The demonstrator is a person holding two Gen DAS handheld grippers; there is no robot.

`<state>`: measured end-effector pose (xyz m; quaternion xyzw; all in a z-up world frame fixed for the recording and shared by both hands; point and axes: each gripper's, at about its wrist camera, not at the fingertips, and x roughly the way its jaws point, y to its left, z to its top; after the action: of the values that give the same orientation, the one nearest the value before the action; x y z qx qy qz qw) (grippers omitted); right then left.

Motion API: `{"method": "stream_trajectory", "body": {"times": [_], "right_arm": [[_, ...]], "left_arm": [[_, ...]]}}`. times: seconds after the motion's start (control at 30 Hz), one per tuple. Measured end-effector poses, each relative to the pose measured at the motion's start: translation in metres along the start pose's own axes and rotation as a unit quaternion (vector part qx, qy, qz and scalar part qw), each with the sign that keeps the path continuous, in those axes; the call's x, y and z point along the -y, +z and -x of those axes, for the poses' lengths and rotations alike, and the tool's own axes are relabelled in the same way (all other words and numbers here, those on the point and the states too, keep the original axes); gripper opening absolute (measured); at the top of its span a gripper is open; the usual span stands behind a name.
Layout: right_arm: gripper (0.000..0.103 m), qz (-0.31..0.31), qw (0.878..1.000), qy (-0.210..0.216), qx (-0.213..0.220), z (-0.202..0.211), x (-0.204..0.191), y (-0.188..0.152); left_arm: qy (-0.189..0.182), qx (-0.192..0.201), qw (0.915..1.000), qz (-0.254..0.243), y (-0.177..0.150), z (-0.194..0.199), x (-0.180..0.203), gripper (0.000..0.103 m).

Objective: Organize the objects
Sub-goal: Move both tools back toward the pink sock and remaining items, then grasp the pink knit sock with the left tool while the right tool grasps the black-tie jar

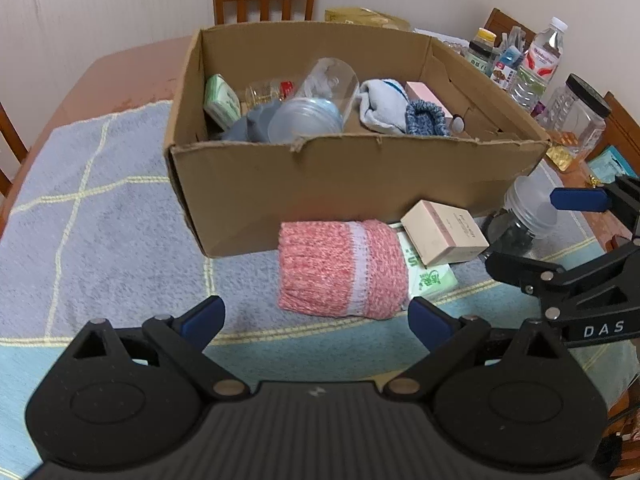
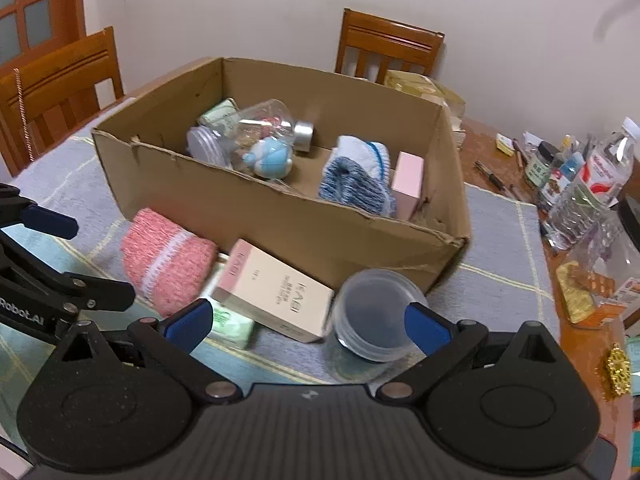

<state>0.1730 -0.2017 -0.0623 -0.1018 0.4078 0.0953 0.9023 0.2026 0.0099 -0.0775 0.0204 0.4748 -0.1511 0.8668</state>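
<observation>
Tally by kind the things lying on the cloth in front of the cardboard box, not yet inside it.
Rolled knit cloth: 1, the pink roll
Cartons: 1, the beige carton
Tissue packs: 1, the green tissue pack, partly under the carton
Jars: 1, the clear plastic jar
Total: 4, all outside the cardboard box

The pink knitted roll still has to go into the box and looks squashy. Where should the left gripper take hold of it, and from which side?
Grip the pink knitted roll across its middle, around the pale band, coming from above and the near side. It lies flat on the blanket, straight ahead of the open left gripper. Its far side is near the cardboard box, and its right end abuts the green packet, so those sides look crowded.
</observation>
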Motion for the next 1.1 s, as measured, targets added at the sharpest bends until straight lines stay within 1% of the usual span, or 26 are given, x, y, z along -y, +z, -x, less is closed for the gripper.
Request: {"method": "stream_trajectory", "body": {"times": [0.13,0.23,0.33,0.43,0.53,0.8,0.9,0.97,1.1], "right_arm": [[0.103,-0.005,1.000,-0.021,-0.004,0.000,0.010,-0.007],[0.103,-0.016,0.999,-0.032,-0.018,-0.003,0.022,-0.015],[0.103,-0.052,0.997,-0.028,-0.048,-0.011,0.039,-0.027],[0.103,-0.081,0.994,-0.031,-0.066,-0.019,0.051,-0.039],[0.103,-0.104,0.991,-0.029,-0.073,-0.024,0.060,-0.046],[0.103,-0.143,0.986,-0.027,-0.086,-0.037,0.068,-0.050],[0.103,-0.155,0.983,-0.027,-0.093,-0.042,0.069,-0.052],[0.103,-0.147,0.984,-0.033,-0.091,-0.042,0.066,-0.053],[0.103,-0.138,0.986,-0.039,-0.090,-0.043,0.062,-0.054]], "left_arm": [[-0.007,-0.004,1.0000,0.001,0.001,-0.004,0.003,0.098],[-0.007,-0.004,1.0000,-0.005,0.003,-0.005,0.007,0.098],[-0.003,-0.001,1.0000,-0.007,0.004,-0.006,0.008,0.098],[-0.001,-0.001,1.0000,-0.009,0.003,-0.008,0.008,0.098],[0.007,0.002,0.9998,-0.019,0.002,-0.011,0.010,0.098],[0.008,0.010,0.9995,-0.028,0.003,-0.025,0.021,0.098],[0.020,0.015,0.9993,-0.029,0.007,-0.037,0.023,0.098],[0.031,0.022,0.9990,-0.026,0.010,-0.044,0.022,0.098],[0.026,0.019,0.9994,-0.011,0.014,-0.053,0.017,0.100]]}}
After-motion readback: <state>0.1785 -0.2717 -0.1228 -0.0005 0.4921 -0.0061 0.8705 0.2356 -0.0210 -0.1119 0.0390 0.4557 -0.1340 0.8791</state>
